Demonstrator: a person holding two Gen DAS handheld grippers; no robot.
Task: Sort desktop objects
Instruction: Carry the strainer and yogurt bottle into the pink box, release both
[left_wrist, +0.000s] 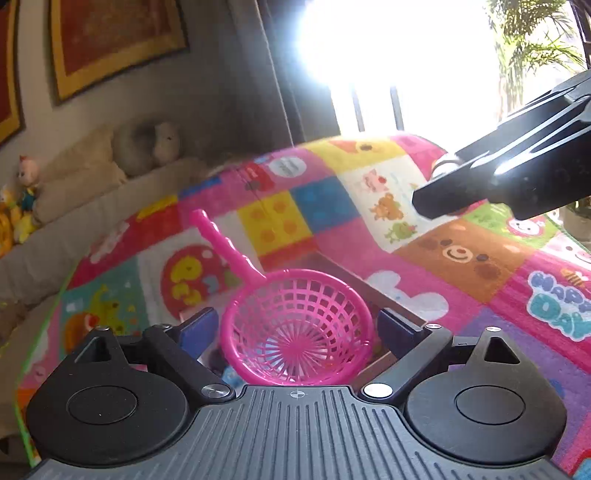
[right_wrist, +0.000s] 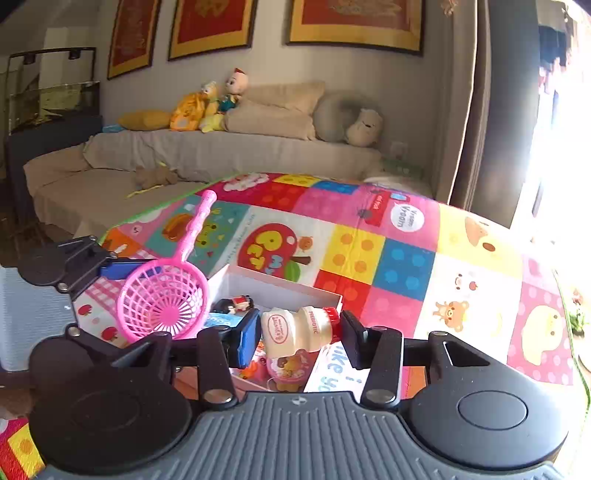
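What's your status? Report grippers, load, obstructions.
Right gripper shut on bottle, above box. Strainer between left gripper pads, grip unclear. Toys already in box; strainer hangs over its near corner.

The toy strainer (left_wrist: 295, 325) is bright pink lattice. The probiotic drink bottle (right_wrist: 295, 330) is cream with a red cap. The play mat (right_wrist: 406, 266) shows multicoloured cartoon patchwork squares.

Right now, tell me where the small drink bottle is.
In the right wrist view the small drink bottle lies sideways between the right tongs, red cap to the right, above the white box and right of the pink strainer.
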